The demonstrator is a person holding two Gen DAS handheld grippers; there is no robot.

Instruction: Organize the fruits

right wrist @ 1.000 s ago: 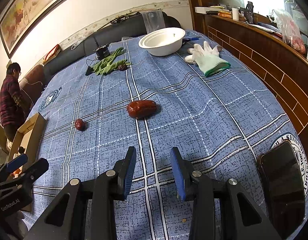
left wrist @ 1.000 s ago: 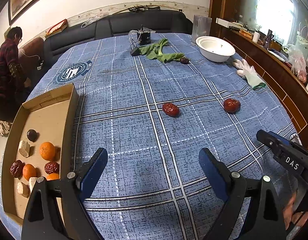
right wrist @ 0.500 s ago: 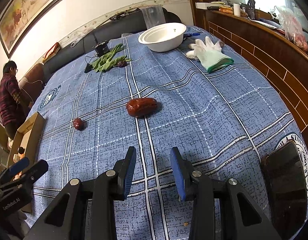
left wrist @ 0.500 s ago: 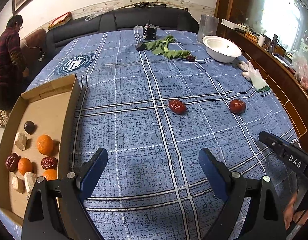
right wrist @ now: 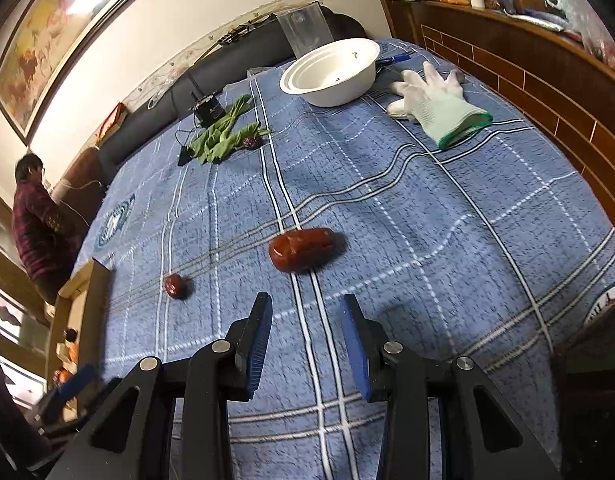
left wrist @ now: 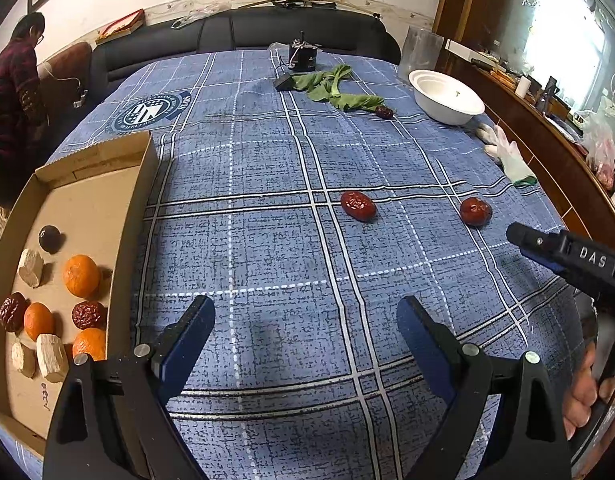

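Two red dates lie on the blue checked tablecloth: one [left wrist: 358, 205] mid-table, also in the right wrist view [right wrist: 175, 285], and one [left wrist: 475, 211] to its right, large in the right wrist view [right wrist: 301, 249]. A third date [left wrist: 384, 112] lies by green leaves [left wrist: 335, 88]. A cardboard tray [left wrist: 91, 200] at the left holds oranges [left wrist: 80, 275], dates and pale chunks. My left gripper [left wrist: 305, 332] is wide open and empty over the cloth. My right gripper [right wrist: 307, 338] is open and empty, just short of the large date; its tip shows in the left wrist view [left wrist: 523, 236].
A white bowl [right wrist: 331, 72] and a white glove [right wrist: 437, 104] lie at the far right. A black device [left wrist: 302, 58] sits at the far edge. A dark phone [right wrist: 591, 360] lies near right. A person [left wrist: 11, 92] stands at the left. A wooden ledge runs along the right.
The right gripper has moved forward toward the large date, which now looks closer. The left gripper has shifted slightly; the tray and dates have not moved on the table.
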